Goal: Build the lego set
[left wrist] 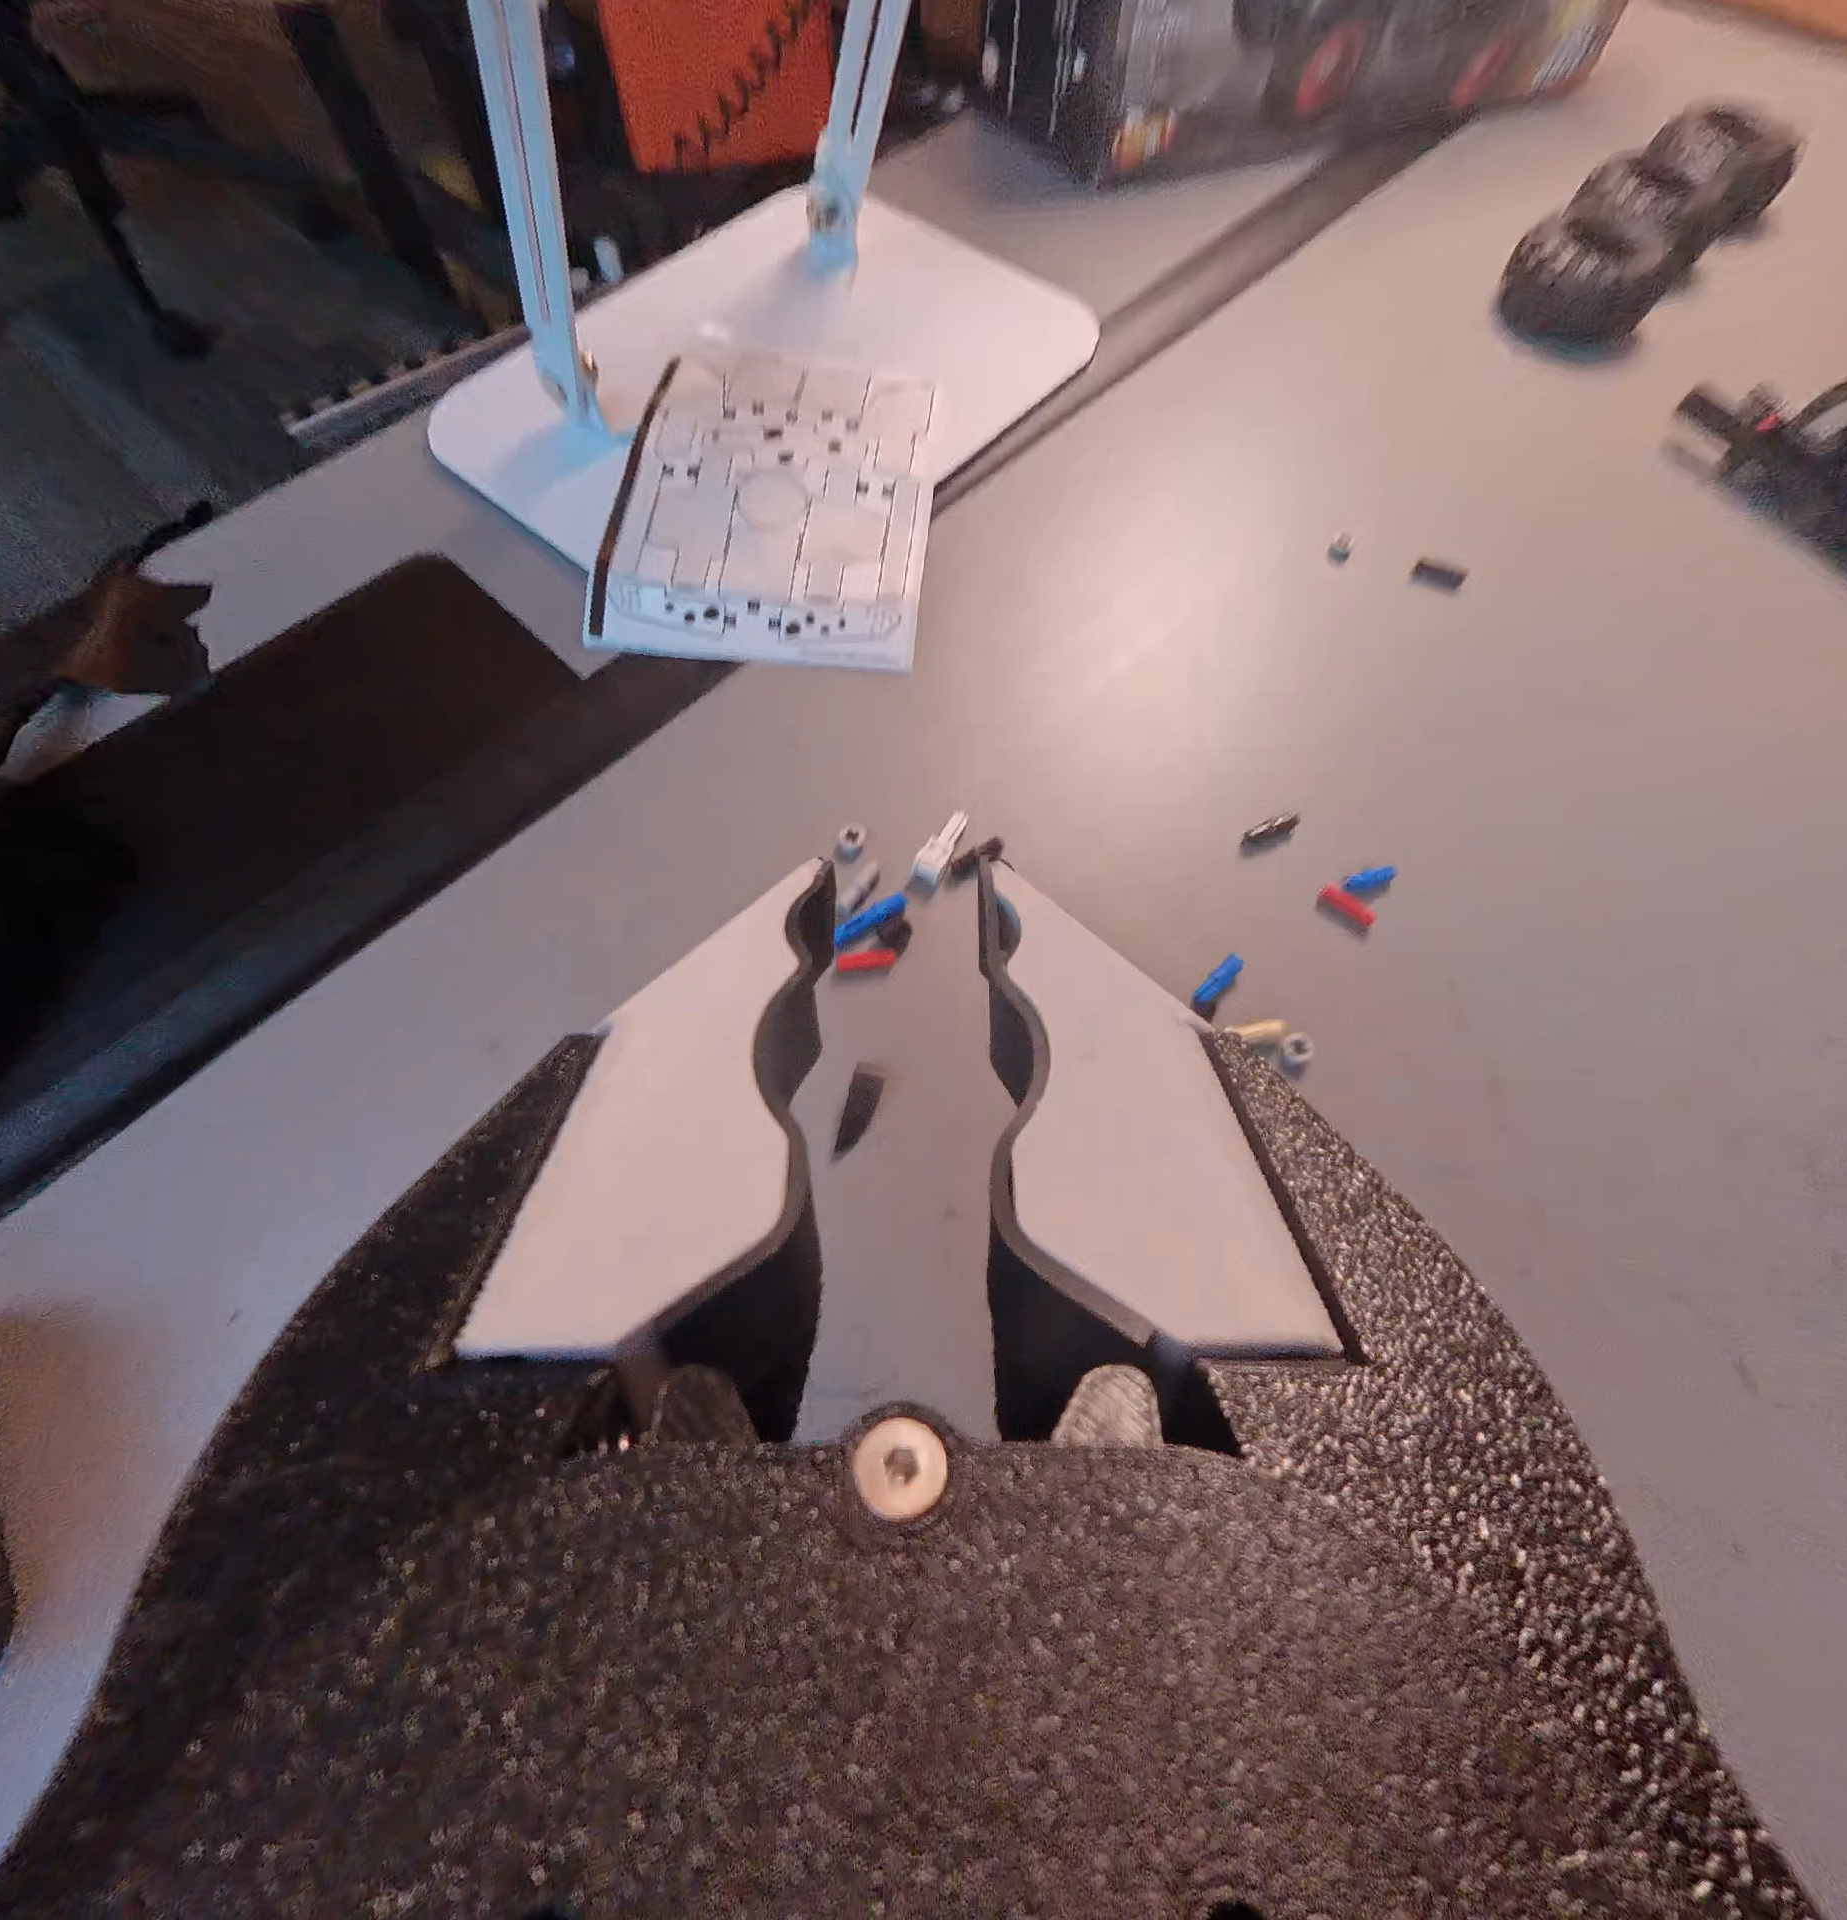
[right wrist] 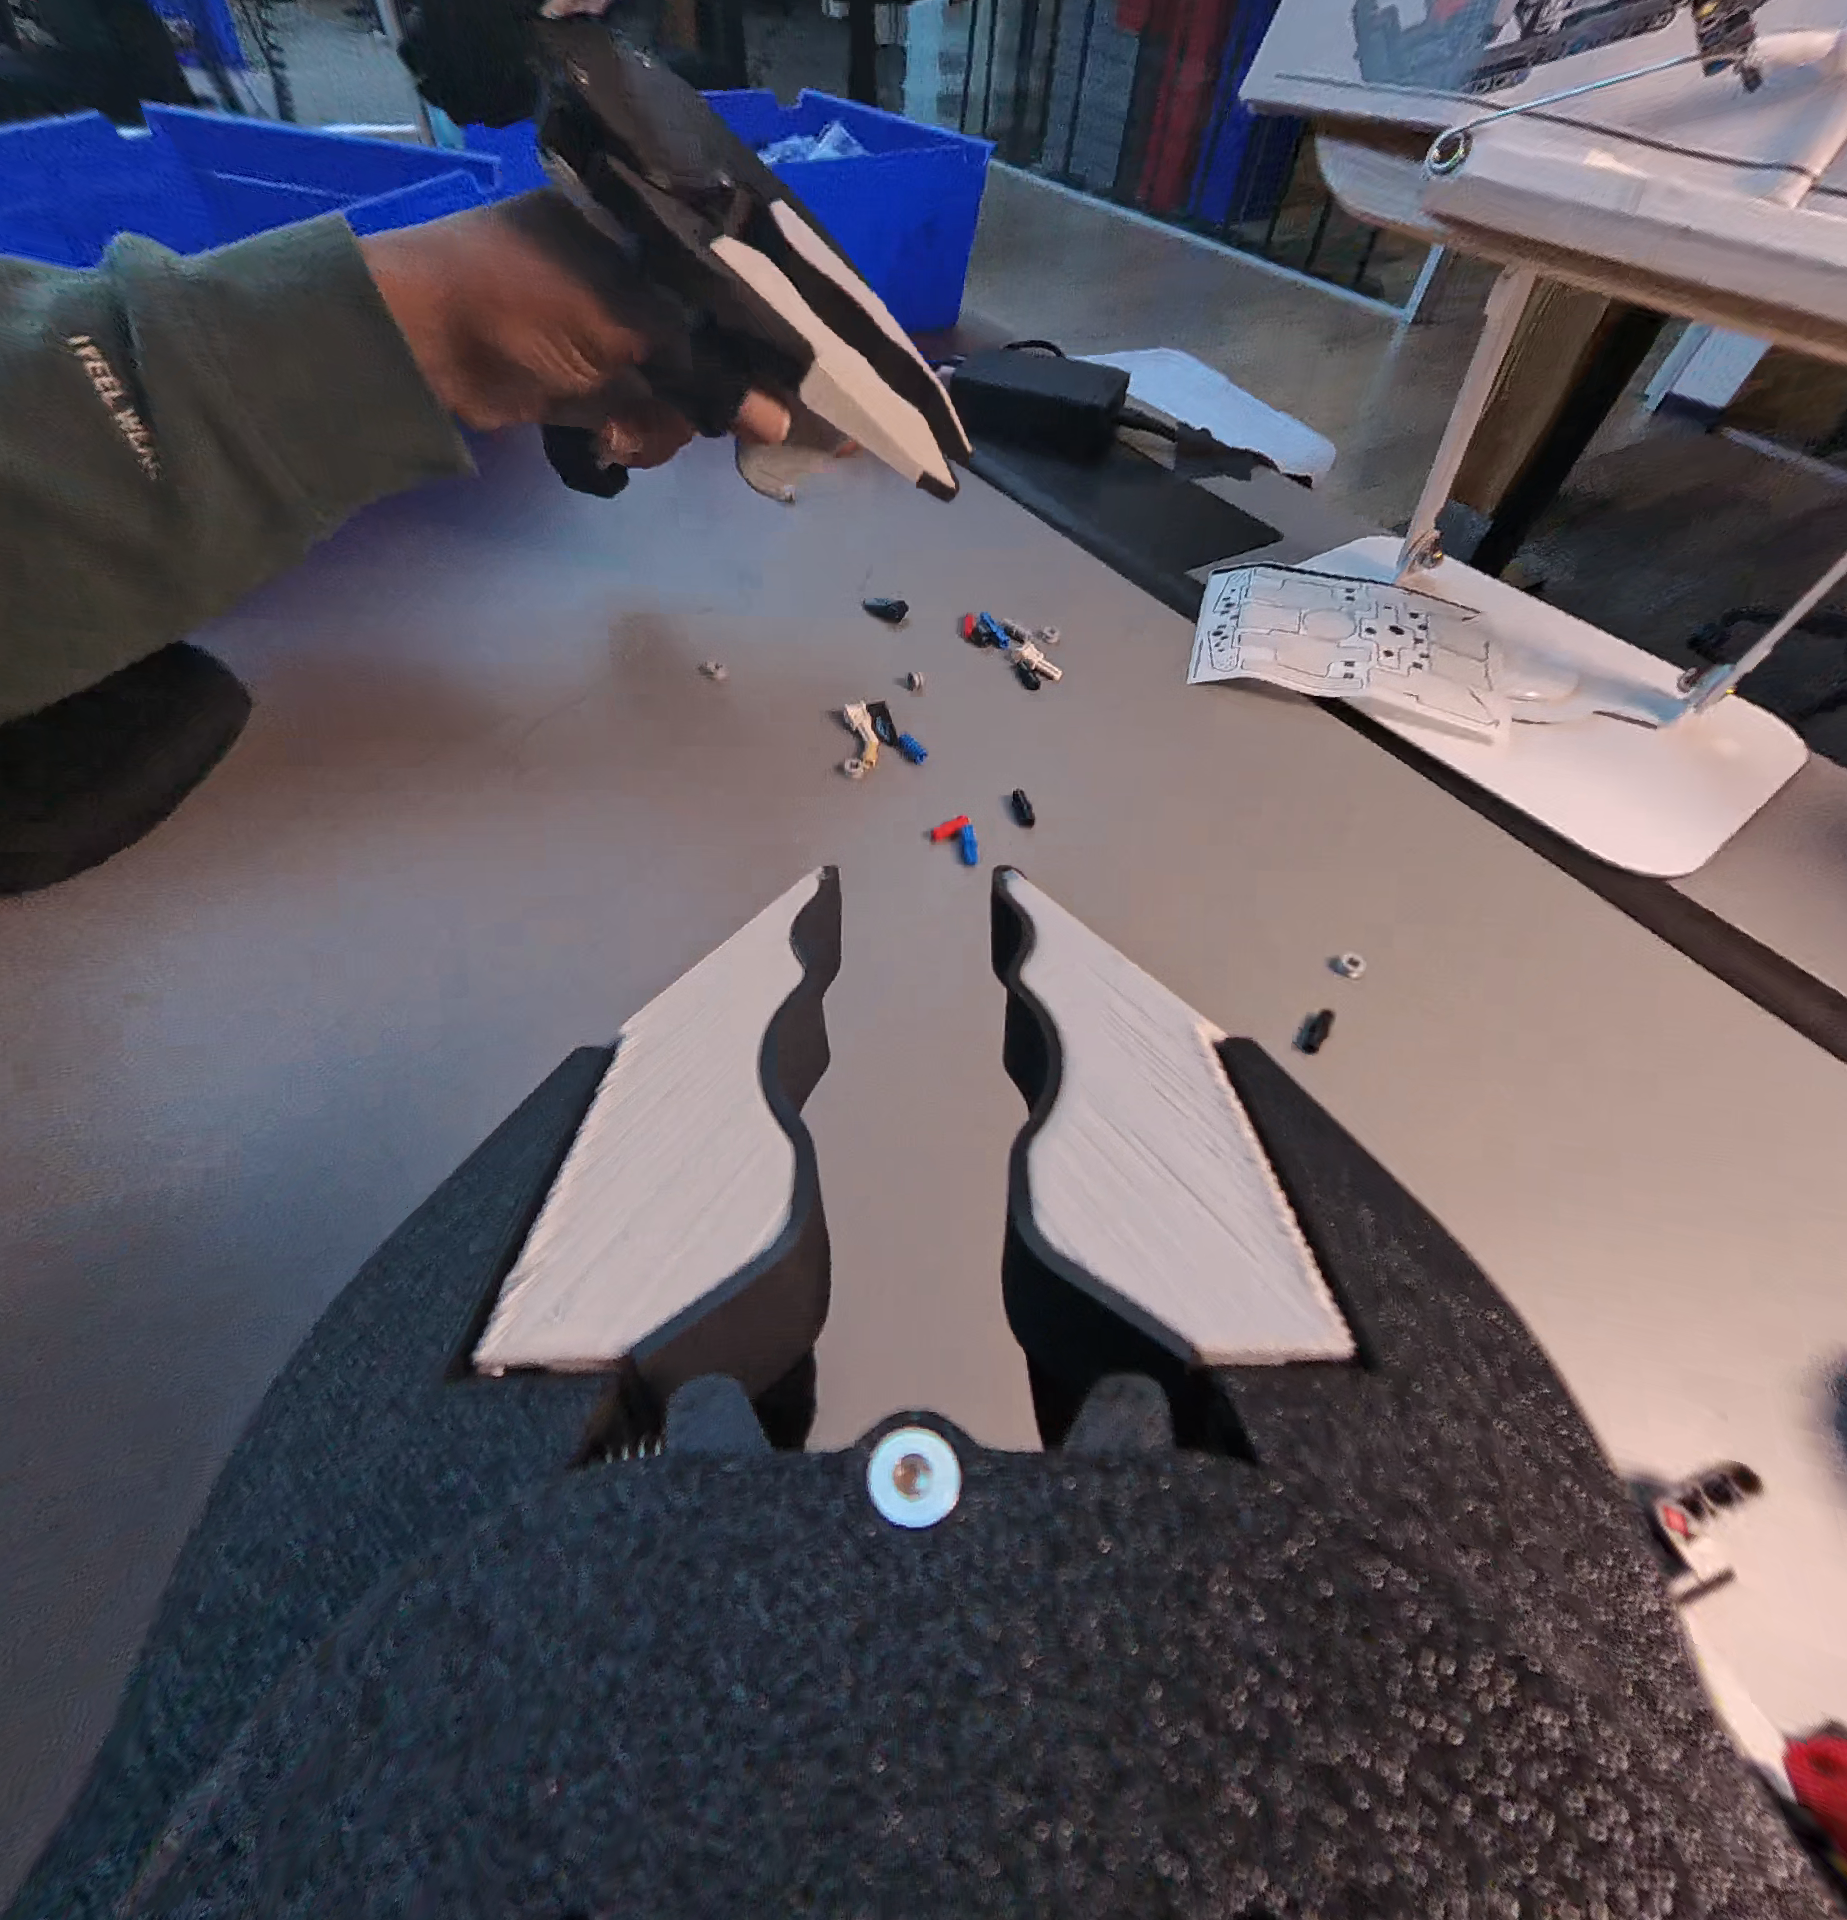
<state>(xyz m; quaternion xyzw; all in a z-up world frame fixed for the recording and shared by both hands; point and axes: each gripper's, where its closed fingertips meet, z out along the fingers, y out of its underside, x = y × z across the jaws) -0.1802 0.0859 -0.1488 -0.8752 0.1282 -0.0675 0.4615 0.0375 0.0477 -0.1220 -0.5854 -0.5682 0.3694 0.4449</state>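
Your left tongs (left wrist: 903, 883) and right tongs (right wrist: 917, 883) hang spread, empty. The pins (right wrist: 955, 831) mid-desk (right wrist: 379, 1039) look light, rigid, slick; pinch across the middle.

the right gripper (right wrist: 916, 878) hangs over the grey table (right wrist: 379, 1039) with its jaws apart and nothing between them. just ahead lie small scattered red, blue and black lego pieces (right wrist: 955, 831). farther off, the left gripper (right wrist: 940, 473) is held in a hand (right wrist: 545, 332) above the table.
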